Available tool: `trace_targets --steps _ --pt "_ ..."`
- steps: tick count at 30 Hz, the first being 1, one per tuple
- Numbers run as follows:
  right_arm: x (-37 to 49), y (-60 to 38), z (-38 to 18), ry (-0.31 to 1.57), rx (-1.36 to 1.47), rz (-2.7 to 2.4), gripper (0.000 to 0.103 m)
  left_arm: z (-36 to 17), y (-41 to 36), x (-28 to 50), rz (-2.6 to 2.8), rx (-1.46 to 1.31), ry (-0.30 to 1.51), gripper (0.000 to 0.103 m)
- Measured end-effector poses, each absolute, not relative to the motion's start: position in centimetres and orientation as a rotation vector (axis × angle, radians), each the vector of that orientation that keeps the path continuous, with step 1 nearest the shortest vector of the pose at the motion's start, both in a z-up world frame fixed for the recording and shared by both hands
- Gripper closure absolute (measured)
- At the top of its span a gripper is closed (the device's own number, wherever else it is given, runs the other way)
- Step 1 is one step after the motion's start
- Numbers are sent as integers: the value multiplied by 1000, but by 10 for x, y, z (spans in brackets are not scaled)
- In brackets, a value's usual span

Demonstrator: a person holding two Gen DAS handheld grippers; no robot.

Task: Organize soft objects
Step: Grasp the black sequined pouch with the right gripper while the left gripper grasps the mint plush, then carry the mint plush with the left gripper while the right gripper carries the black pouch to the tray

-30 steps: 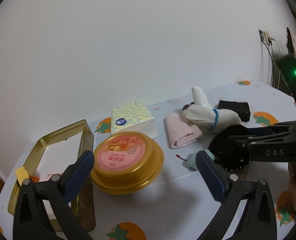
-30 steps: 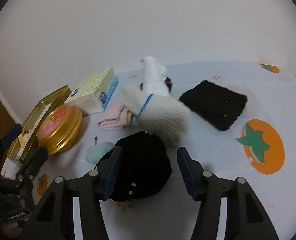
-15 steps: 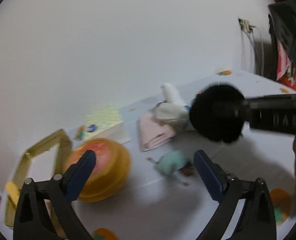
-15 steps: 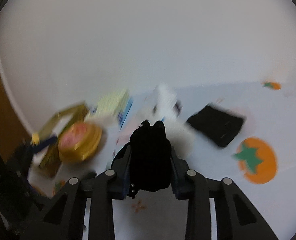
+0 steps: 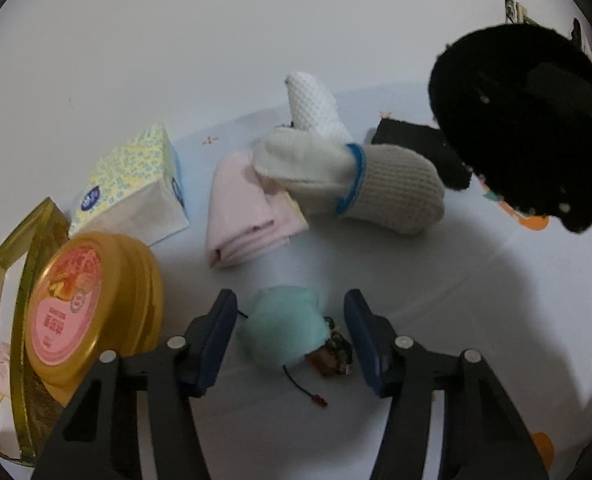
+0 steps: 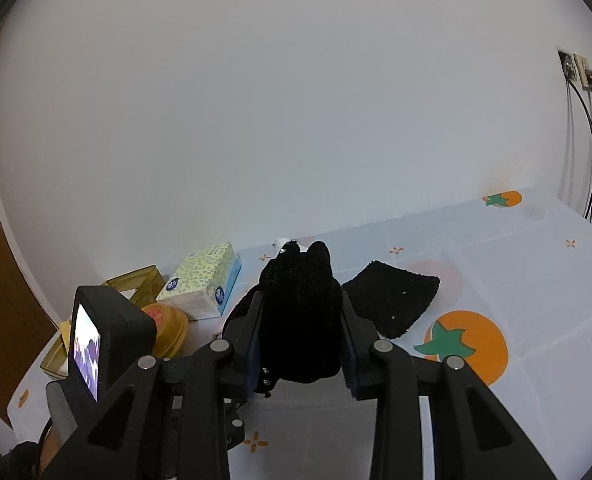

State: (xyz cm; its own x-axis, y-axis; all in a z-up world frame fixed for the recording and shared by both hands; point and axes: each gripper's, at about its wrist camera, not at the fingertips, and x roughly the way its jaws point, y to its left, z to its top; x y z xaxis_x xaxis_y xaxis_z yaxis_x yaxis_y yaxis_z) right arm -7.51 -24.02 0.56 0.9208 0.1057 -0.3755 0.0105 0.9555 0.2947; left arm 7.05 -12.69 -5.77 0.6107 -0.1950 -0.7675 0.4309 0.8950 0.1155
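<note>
While the right gripper (image 6: 302,344) holds the fuzzy black soft pouch (image 6: 300,320) aloft, the left gripper (image 5: 290,338), its half-narrowed jaws just closing, should centre on the fluffy mint-green pompom (image 5: 284,326) lying untouched between them on the table, clear of its brown clasp (image 5: 330,356)

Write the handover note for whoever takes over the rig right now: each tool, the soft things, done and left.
Right tool: shut on the black fuzzy piece, lifted off the table.
Left tool: jaws have just been closing around the mint pompom, pads not yet touching it.
On the tablecloth: pink folded cloth, cream mitten, black flat cloth.
Done: black piece picked up.
Left: grip the pompom, then place everything.
</note>
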Motion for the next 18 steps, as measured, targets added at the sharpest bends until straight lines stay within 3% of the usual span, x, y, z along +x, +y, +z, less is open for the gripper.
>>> trace_targets --steps 2,4,11,18 --pt "-75 -241 5 404 306 54 68 -57 -127 70 -382 296 844 53" --pt "-75 -242 4 409 305 54 68 -56 -126 69 -434 276 855 72" --pt "-73 -242 0 418 310 41 68 -52 -102 70 -499 132 864 76" --pt "-75 -239 -2 391 288 7 68 -29 -86 41 -543 107 700 76"
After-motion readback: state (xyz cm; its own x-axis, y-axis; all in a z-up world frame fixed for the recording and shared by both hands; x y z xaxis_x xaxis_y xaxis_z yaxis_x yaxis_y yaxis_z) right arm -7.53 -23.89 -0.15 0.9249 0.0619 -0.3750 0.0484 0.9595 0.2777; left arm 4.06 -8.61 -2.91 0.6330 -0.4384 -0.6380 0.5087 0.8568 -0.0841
